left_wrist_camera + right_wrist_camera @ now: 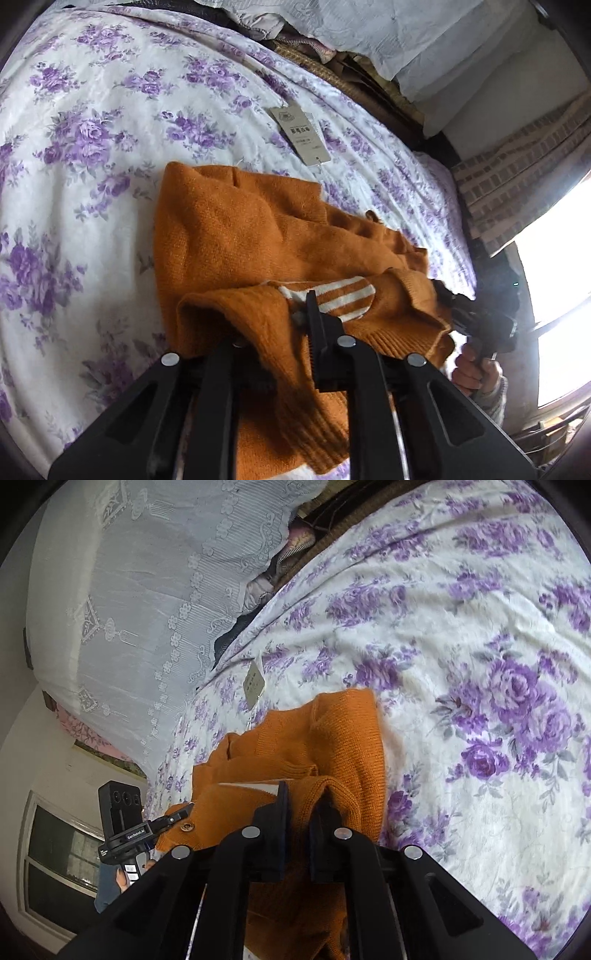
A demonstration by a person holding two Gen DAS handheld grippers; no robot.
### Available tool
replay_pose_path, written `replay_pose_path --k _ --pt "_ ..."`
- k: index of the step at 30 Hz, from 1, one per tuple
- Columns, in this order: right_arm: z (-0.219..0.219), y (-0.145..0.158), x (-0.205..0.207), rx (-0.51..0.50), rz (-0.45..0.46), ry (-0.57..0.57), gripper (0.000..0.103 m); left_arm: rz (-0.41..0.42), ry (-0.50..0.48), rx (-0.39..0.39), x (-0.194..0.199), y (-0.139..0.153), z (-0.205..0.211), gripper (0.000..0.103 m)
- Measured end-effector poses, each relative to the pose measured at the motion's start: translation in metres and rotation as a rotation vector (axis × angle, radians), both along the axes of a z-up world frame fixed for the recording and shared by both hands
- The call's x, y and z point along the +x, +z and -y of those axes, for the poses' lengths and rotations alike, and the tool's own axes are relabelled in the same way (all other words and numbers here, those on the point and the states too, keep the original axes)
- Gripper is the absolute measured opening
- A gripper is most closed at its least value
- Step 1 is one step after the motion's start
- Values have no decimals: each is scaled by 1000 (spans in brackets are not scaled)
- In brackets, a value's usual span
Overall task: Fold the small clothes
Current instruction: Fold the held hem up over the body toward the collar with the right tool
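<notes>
**Both claws pinching the sweater hem, mid-fold**

Left gripper is closed on knit: one finger shows on top of the cloth, the other is buried under the orange fold. Right gripper also has a ridge of knit pinched between its two pads.

Orange sweater lies on the floral bedsheet, body spread flat away from the claws, near edge lifted & bunched at both. A white-striped patch sits just beyond the left tip. A button shows near the left gripper in the right wrist view, so prob. a cardigan.

Step, as judged: lower hem gripped at two spots, about to be carried over the body toward the collar end. Next move needs both claws to travel together, level, w/ cloth kept taut btw them, then lay hem down square before releasing. Risk: thick knit slips or the fold lands skewed.

Outward: a paper hang tag lies on the sheet beyond the collar, apart from the sweater. White lace fabric is piled at the bed's far side.
</notes>
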State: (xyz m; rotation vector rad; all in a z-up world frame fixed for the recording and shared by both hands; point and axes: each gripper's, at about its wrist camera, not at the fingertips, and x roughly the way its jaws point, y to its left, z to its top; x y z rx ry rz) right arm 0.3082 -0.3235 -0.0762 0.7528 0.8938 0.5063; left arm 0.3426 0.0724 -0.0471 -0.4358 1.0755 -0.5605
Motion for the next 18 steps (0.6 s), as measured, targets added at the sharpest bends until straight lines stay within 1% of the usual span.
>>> replay_pose_path --k 2,3,4,5,6,8,9,11,14,16,18 --pt "4 7 -6 7 23 -8 15 38 22 1 -9 12 -7 26" --pt "6 14 -12 -7 49 -18 22 70 36 7 -15 20 -11 42" --pt "8 20 -17 -27 71 -27 36 101 45 8 -21 29 -15 54" --pt "9 26 -23 -53 98 -36 41 136 50 3 -27 39 -18 57" --pt "9 32 -29 -80 125 -44 44 161 53 3 -32 47 -20 63" --pt "10 44 -45 -125 180 -60 44 206 48 16 -43 61 -23 67" --pt "9 48 -53 -133 206 -59 44 212 39 23 -47 65 -21 67" --pt "1 54 -70 -168 260 -22 44 212 7 41 -53 67 -16 68" --pt "-26 56 -91 -262 314 74 41 200 -59 111 -68 61 -3 68" --pt "-48 56 -100 -287 338 169 37 191 -108 147 -84 52 4 68" --pt "-65 56 -105 -311 353 240 36 184 -151 165 -97 44 10 68"
